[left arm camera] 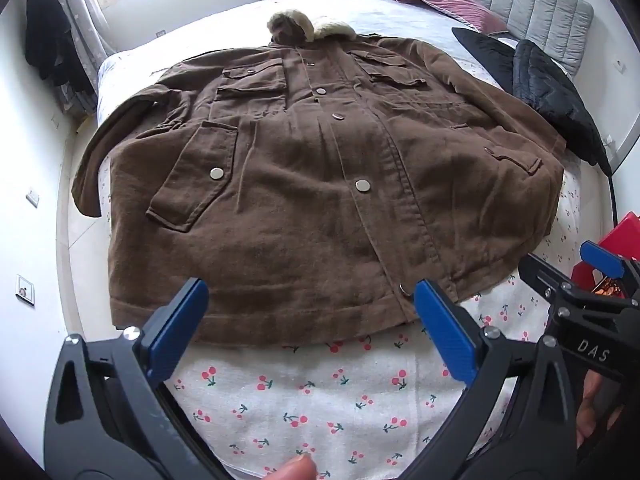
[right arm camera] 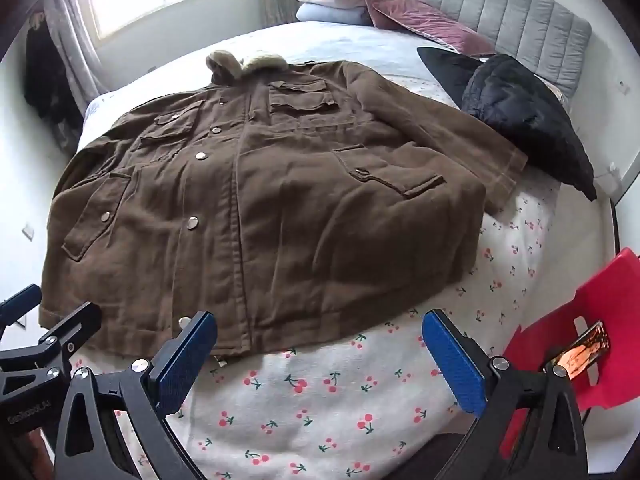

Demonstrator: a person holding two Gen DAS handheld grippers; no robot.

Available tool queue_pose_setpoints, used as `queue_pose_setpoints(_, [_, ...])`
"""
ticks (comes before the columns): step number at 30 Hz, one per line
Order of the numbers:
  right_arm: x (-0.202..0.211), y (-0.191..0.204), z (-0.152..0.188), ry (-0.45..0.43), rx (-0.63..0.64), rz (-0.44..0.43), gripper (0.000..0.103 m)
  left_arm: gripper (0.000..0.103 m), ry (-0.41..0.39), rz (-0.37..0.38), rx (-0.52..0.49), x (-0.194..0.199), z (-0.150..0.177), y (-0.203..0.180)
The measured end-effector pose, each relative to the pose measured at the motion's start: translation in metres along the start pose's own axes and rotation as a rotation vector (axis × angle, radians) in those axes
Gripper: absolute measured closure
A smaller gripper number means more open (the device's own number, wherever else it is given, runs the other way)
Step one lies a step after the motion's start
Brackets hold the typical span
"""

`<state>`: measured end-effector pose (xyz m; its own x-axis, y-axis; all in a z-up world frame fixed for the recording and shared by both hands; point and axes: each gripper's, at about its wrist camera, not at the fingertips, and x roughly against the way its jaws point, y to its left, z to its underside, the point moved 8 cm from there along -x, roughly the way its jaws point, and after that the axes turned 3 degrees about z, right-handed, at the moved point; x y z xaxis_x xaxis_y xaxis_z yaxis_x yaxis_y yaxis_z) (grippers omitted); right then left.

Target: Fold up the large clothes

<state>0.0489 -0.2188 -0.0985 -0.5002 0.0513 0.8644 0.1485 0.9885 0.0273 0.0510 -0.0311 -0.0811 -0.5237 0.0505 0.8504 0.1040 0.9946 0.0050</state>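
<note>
- The brown coat [left arm camera: 320,184] lies spread flat, front up, on the bed [left arm camera: 320,400], its fur collar [left arm camera: 310,26] at the far end.
- It looks thick, heavy and soft; it will likely sag, so the hem corners or sleeves seem the best holds.
- The left gripper [left arm camera: 312,324] and right gripper [right arm camera: 320,350] hover just short of the near hem, both jaws wide apart and empty.
</note>
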Motion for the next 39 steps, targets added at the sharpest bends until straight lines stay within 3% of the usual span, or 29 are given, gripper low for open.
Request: queue_pose_setpoints(39, [-0.003, 0.012, 0.002, 0.017, 0.02, -0.013, 0.0, 0.001, 0.008, 0.013, 0.021, -0.001, 0.001, 0.005])
